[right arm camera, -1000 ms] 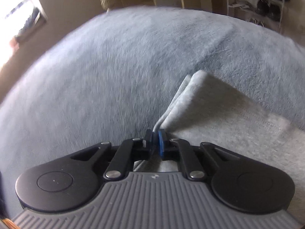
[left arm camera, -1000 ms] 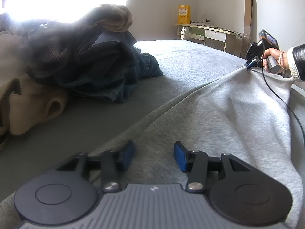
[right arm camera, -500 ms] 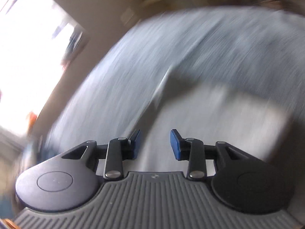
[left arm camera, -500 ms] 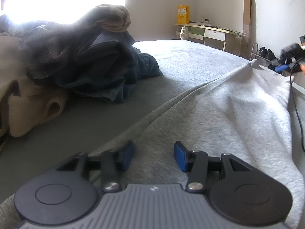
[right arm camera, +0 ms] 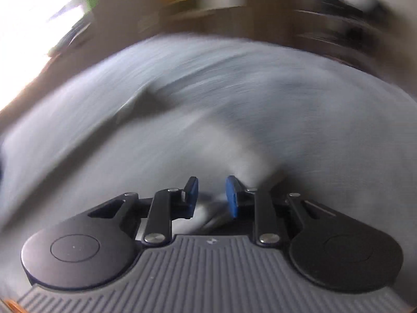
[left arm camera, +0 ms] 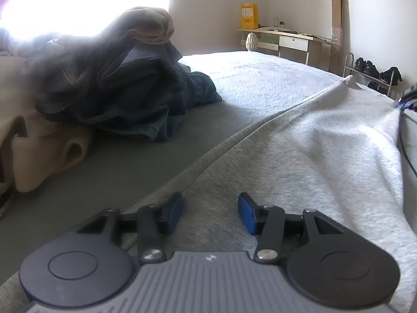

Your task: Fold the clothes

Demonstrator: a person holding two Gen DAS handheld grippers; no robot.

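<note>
The grey garment (left arm camera: 325, 140) is spread over the bed (left arm camera: 255, 78), apparently so that a fold can be made, with the unfolded pile of clothes (left arm camera: 125, 83) left beside it. The left tool (left arm camera: 210, 212) is angled downward over the near hem, its jaws parted with nothing pinched. The right tool (right arm camera: 210, 197) is tilted down over the blurred cloth, its narrow jaws closing; whether fabric is caught cannot be told.

Light grey sweatshirt (left arm camera: 325, 151), dark blue jeans (left arm camera: 146, 99), beige garment (left arm camera: 39, 151), yellow box (left arm camera: 249, 16).
</note>
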